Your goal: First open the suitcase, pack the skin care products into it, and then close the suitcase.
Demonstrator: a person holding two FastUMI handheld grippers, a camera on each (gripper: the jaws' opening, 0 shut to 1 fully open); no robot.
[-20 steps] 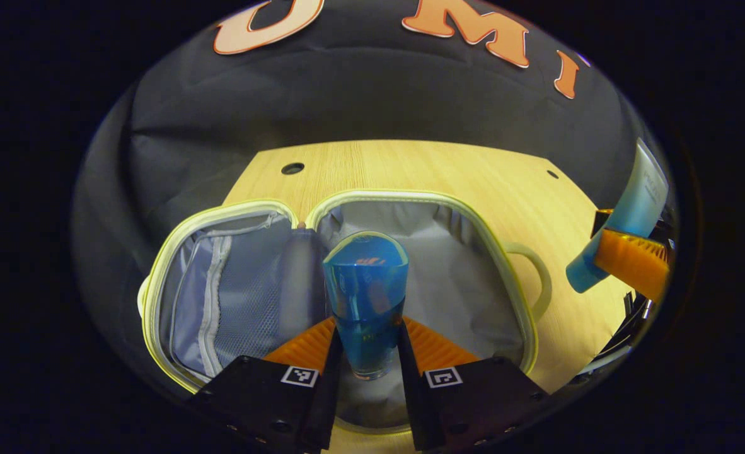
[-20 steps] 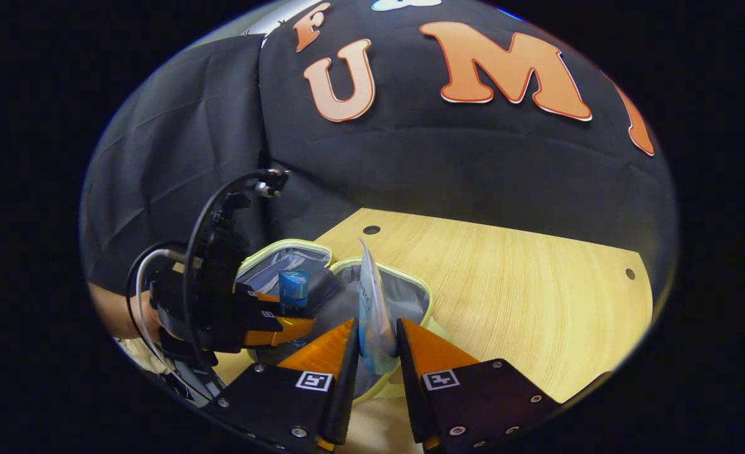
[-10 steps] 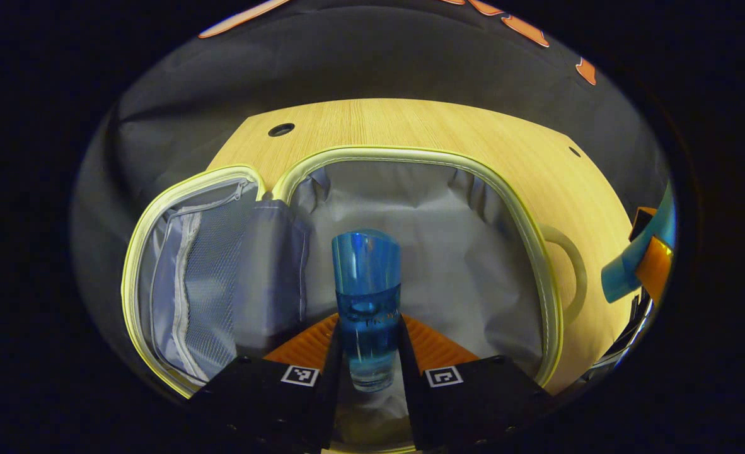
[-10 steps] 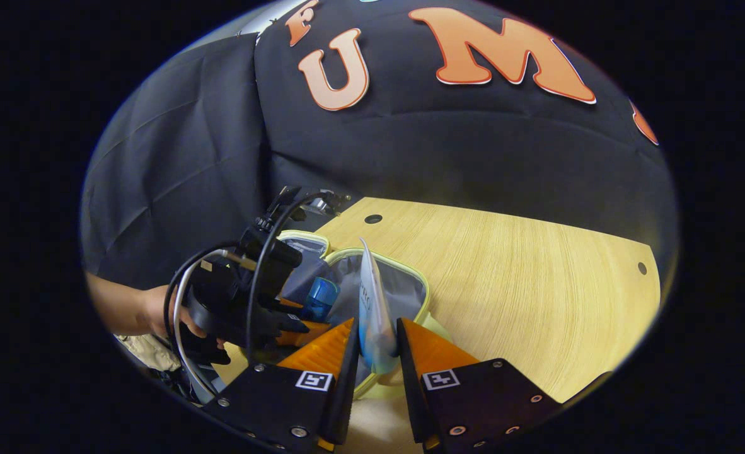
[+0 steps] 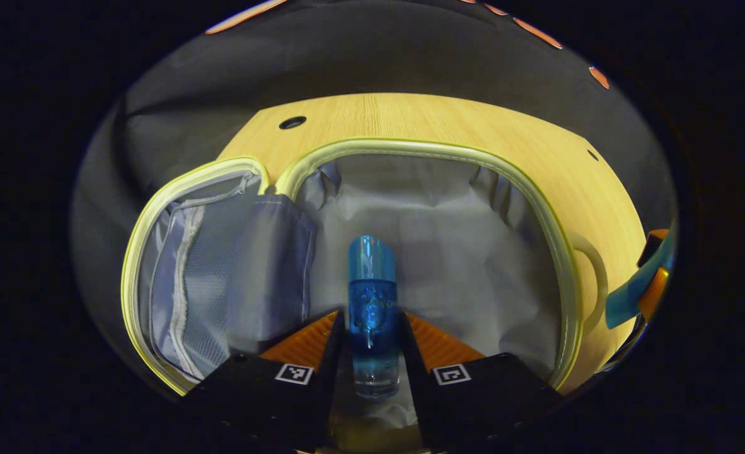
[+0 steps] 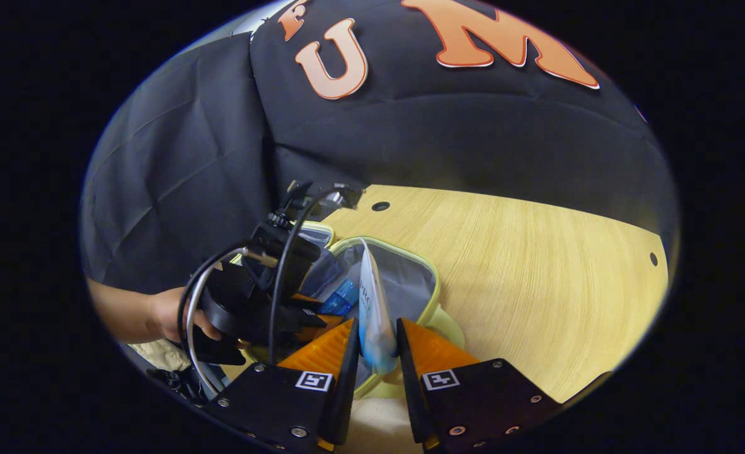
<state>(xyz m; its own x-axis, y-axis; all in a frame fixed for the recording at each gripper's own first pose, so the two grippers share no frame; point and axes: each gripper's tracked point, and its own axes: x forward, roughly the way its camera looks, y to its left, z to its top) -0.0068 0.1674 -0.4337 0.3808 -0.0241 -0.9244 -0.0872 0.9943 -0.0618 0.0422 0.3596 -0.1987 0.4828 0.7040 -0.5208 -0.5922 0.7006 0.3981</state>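
The small suitcase (image 5: 561, 252) lies open on the wooden table, its grey lining showing, its mesh-pocket lid (image 5: 190, 284) flat to the left. My left gripper (image 5: 372, 343) is shut on a clear blue bottle (image 5: 371, 302), tipped low inside the main compartment. My right gripper (image 6: 375, 350) is shut on a pale blue-white tube (image 6: 372, 302), held upright above the near rim of the suitcase (image 6: 432, 284). The left gripper (image 6: 271, 296) and blue bottle (image 6: 341, 297) sit left of the tube. At the right edge of the left gripper view are the tube's blue end (image 5: 628, 296) and the right gripper.
The light wooden table (image 6: 524, 284) stretches right of the case, with small round holes (image 6: 380, 206) near its back edge. A hand (image 6: 171, 315) holds the left gripper at the left. The suitcase's handle (image 5: 593, 277) sticks out on its right side.
My left gripper has lowered and tipped the blue bottle down into the suitcase's main compartment. My right gripper, still holding the tube, has drifted slightly closer to the case.
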